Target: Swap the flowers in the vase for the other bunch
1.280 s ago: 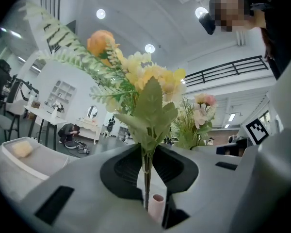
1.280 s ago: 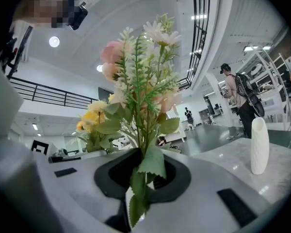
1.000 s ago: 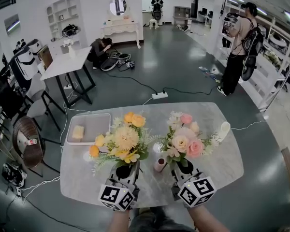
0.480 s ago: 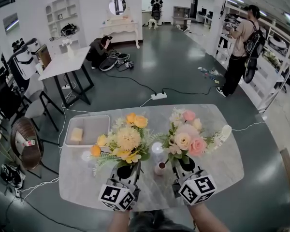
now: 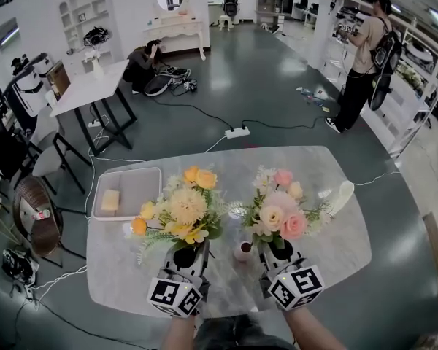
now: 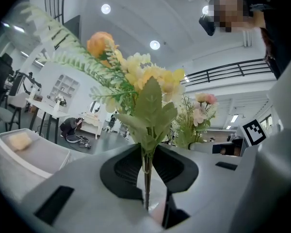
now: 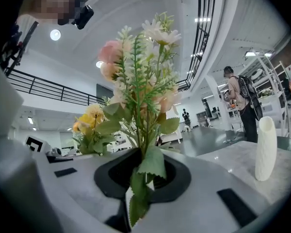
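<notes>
Holding one bunch apiece, both tools sit at the lower centre of the head view, above the near edge of the marble tabletop (image 5: 336, 248).

- **Left tool** (image 5: 185, 257): clenched on the stems of the yellow and orange bunch (image 5: 183, 208). Its own view shows the stems pinched between the dark pads, with the blooms upright.
- **Right tool** (image 5: 279, 253): clenched on the stems of the pink and cream bunch (image 5: 278, 211), which is also upright.
- **Small pinkish vase** (image 5: 241, 250): stands on the tabletop between the two tools, in the lower centre of the frame. Its mouth looks empty.
- **Tall white vase** (image 5: 340, 196): stands well apart at centre right and holds no flowers.
- **Tray** (image 5: 143, 185): sits at centre left and carries a sponge (image 5: 109, 200).

Assessment: no vessel holds flowers, so the removal appears done. Seating the replacement bunch and laying the other down remain. The frames do not show which bunch is the replacement.
</notes>
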Demonstrator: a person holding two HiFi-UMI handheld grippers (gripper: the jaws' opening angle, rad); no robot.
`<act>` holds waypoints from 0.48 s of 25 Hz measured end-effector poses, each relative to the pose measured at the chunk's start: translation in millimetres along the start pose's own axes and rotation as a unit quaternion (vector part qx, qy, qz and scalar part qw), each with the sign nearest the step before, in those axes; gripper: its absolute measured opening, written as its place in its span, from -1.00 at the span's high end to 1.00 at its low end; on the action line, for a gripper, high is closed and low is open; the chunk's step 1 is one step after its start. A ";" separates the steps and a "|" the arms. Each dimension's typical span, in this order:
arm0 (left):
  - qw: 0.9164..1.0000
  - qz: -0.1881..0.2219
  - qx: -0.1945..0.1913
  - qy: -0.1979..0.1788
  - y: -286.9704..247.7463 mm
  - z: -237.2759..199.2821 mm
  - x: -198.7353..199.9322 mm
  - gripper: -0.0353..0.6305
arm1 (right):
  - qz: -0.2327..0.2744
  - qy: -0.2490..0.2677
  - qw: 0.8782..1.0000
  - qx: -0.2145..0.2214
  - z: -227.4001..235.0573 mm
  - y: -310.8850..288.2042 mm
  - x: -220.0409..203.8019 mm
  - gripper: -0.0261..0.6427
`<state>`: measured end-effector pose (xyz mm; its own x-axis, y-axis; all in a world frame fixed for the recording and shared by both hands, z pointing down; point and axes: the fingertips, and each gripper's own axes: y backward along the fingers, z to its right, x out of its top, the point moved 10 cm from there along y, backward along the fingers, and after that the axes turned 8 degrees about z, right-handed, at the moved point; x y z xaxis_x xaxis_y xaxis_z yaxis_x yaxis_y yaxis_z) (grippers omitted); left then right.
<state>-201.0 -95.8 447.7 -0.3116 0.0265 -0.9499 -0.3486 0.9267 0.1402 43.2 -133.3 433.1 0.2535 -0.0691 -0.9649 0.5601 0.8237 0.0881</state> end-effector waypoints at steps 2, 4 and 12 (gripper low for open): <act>1.000 -0.001 0.003 -0.004 3.1 -5.3 -5.6 0.68 | -0.003 0.000 1.000 -0.002 -2.4 1.0 -11.5 0.73; 1.000 -0.004 0.004 -0.010 3.9 -8.0 -7.9 0.68 | -0.003 0.001 1.000 0.001 -5.4 0.7 -18.8 0.73; 1.000 -0.013 0.005 -0.002 -20.4 7.5 -10.9 0.68 | -0.017 0.000 1.000 0.009 6.4 -1.4 -19.6 0.73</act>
<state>-183.9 -112.2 453.1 -0.2987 0.0032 -0.9543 -0.3478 0.9309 0.1120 42.6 -136.7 453.5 0.2340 -0.0972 -0.9674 0.5831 0.8102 0.0597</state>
